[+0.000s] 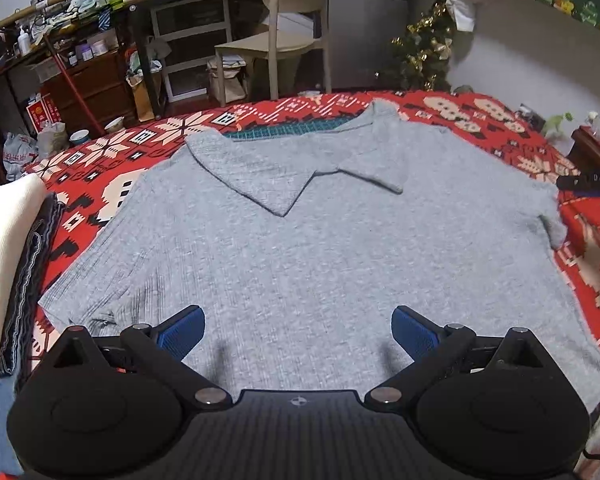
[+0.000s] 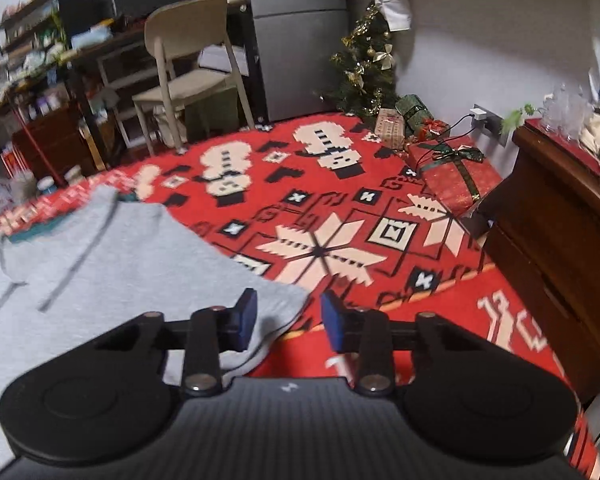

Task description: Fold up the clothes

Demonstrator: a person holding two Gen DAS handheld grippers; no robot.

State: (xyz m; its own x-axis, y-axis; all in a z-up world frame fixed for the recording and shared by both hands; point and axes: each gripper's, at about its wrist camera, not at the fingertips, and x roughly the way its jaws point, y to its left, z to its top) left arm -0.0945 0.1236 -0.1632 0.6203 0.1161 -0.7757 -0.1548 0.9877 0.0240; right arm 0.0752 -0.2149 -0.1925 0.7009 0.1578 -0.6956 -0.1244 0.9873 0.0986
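Observation:
A grey ribbed collared shirt (image 1: 300, 232) lies spread flat on a red patterned blanket (image 1: 480, 116), collar away from me. My left gripper (image 1: 298, 330) hovers over the shirt's near hem, open wide, blue pads (image 1: 184, 332) apart with nothing between them. In the right wrist view the same shirt (image 2: 100, 264) fills the lower left, and its short sleeve corner ends near the fingers. My right gripper (image 2: 288, 320) is open above that sleeve corner, its left pad (image 2: 244, 320) over grey fabric and its right pad over the blanket (image 2: 320, 248). A black piece of the right gripper (image 1: 588, 182) shows at the right edge.
A stack of folded clothes (image 1: 8, 264) lies at the blanket's left. Wrapped gift boxes (image 2: 448, 172) and a small Christmas tree (image 2: 364, 68) stand at the far right corner. A dark wooden cabinet (image 2: 552, 240) borders the right. A chair (image 1: 284, 32) and cluttered shelves are beyond.

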